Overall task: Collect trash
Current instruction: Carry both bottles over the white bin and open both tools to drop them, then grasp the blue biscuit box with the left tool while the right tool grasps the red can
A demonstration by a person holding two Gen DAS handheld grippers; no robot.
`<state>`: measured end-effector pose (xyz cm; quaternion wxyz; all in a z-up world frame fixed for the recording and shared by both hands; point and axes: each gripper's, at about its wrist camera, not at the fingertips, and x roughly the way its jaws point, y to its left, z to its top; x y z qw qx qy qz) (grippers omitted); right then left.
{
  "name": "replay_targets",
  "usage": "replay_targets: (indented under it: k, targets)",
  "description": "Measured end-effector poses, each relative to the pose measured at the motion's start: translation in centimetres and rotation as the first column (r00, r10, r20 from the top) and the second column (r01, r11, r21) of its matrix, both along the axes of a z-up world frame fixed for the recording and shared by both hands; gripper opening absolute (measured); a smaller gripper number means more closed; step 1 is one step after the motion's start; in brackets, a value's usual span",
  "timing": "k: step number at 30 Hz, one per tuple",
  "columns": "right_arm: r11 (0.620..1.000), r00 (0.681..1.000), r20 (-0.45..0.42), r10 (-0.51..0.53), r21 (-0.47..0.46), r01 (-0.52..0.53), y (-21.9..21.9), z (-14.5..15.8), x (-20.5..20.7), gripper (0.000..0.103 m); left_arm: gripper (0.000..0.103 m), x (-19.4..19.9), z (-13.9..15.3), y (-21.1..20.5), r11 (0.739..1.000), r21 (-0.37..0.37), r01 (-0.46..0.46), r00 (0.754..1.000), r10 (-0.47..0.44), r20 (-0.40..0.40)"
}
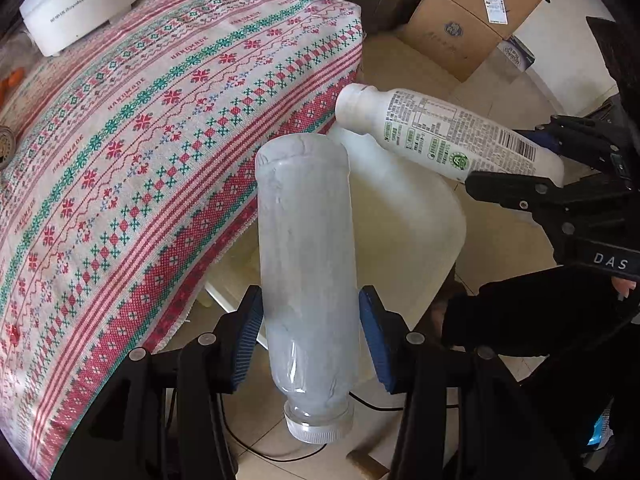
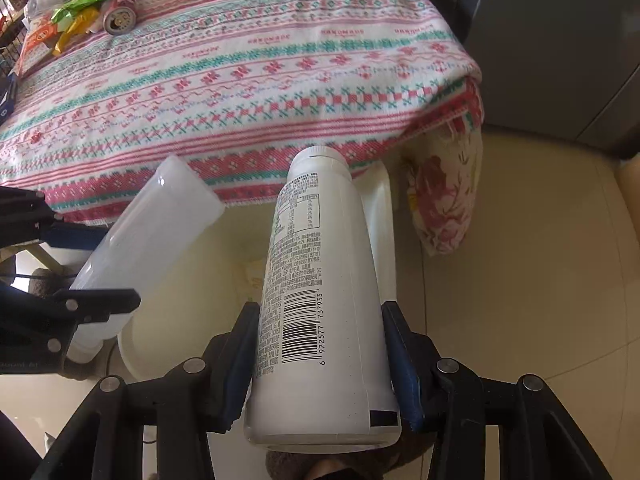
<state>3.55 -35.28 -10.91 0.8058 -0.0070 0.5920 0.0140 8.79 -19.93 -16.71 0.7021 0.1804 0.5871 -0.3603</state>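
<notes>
My left gripper [image 1: 310, 338] is shut on a clear frosted plastic bottle [image 1: 306, 264], cap end toward the camera, held over a white bin [image 1: 404, 216] beside the table. My right gripper [image 2: 320, 364] is shut on a white labelled bottle [image 2: 320, 300] with a barcode, its neck pointing toward the table and over the same bin [image 2: 192, 280]. In the left wrist view the right gripper [image 1: 540, 168] and white bottle [image 1: 448, 132] come in from the right. In the right wrist view the left gripper [image 2: 92, 268] and clear bottle [image 2: 156, 232] are at the left.
A table with a red and green patterned cloth [image 1: 140, 132] stands just beyond the bin. A white appliance [image 1: 76, 4] sits at its far end. A can and wrappers [image 2: 100, 12] lie on the far left of the cloth. Cardboard boxes [image 1: 468, 20] stand on the tiled floor.
</notes>
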Motion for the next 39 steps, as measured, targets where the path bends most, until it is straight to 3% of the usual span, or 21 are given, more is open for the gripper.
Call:
replay_targets:
  k: [7,23,27,29,39]
  targets:
    - [1.0,0.999,-0.036,-0.019,0.002,0.019,-1.0,-0.5,-0.1,0.052,0.053,0.6,0.5,-0.8,1.0,-0.002,-0.004,0.999,0.004,0.04]
    - [1.0,0.988,-0.151,0.026,0.016,-0.024,0.9,-3.2,0.5,0.053,0.089,1.3,4.1,3.9,0.993,-0.011,-0.117,0.979,0.117,0.164]
    - [0.999,0.992,-0.127,0.009,0.045,-0.003,1.2,-2.7,1.0,0.059,0.094,1.2,4.9,5.5,0.988,-0.017,-0.151,0.969,0.151,0.193]
    - [0.999,0.994,-0.106,0.008,0.048,-0.003,1.4,-2.2,1.1,0.073,0.095,1.4,5.2,6.0,0.986,-0.016,-0.164,0.963,0.163,0.214]
    - [0.998,0.998,-0.019,0.054,0.03,-0.054,4.0,-0.1,2.6,0.079,0.096,2.8,6.2,9.4,0.965,-0.033,-0.26,0.932,0.26,0.253]
